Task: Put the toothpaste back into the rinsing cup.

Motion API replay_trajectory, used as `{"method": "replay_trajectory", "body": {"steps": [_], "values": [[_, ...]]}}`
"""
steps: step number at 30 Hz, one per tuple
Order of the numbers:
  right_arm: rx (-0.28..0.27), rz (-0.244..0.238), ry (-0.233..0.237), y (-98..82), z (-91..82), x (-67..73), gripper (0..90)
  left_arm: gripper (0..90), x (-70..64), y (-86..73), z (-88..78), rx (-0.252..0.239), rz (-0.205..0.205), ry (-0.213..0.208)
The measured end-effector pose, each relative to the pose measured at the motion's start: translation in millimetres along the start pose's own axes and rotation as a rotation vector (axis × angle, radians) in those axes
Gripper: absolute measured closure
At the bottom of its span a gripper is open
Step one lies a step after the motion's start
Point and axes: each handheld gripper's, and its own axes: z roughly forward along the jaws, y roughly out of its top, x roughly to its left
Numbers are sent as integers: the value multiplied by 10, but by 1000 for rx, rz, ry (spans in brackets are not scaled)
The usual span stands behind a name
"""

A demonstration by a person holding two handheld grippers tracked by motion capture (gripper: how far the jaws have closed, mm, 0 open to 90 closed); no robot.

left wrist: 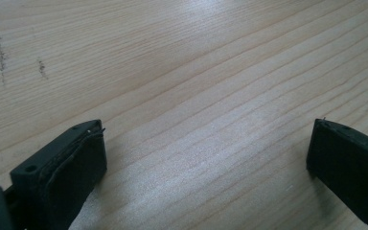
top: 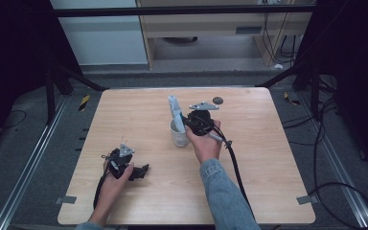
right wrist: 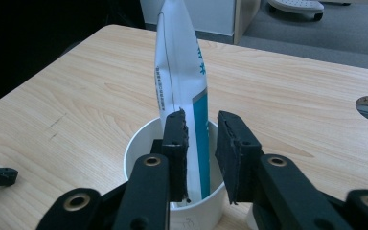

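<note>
Two tools shown. Right tool [right wrist: 202, 143] over white cup [right wrist: 139, 143], jaws slightly parted about upright tube [right wrist: 179, 72], pads not pressing. Left tool [left wrist: 206, 153] spread wide, rested on bench [left wrist: 182, 72].

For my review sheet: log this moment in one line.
right gripper: open, astride tube | tube: standing in cup | left gripper: open, empty

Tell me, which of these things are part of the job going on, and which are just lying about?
In the job:
- tube, standing in the cup
- cup, white
- right gripper, jaws either side of the tube, a gap visible between pads and tube

Lying about:
- left gripper, jaws wide apart over bare table
- dark round spot near the table's far edge
</note>
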Motion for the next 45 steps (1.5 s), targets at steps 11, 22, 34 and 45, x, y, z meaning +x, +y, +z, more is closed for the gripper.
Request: {"method": "replay_trajectory", "body": {"steps": [11, 22, 34, 45], "values": [[26, -52, -6, 11, -146, 51, 510, 0, -5, 1, -1, 4, -1, 1], [56, -60, -10, -1, -315, -36, 269, 0, -15, 3, 3, 3, -3, 0], [114, -95, -51, -45, -483, -243, 113, 0, -28, 3, 2, 3, 1, -3], [152, -162, -53, -86, -631, -352, 122, 0, -33, 4, 6, 0, -4, -2]]}}
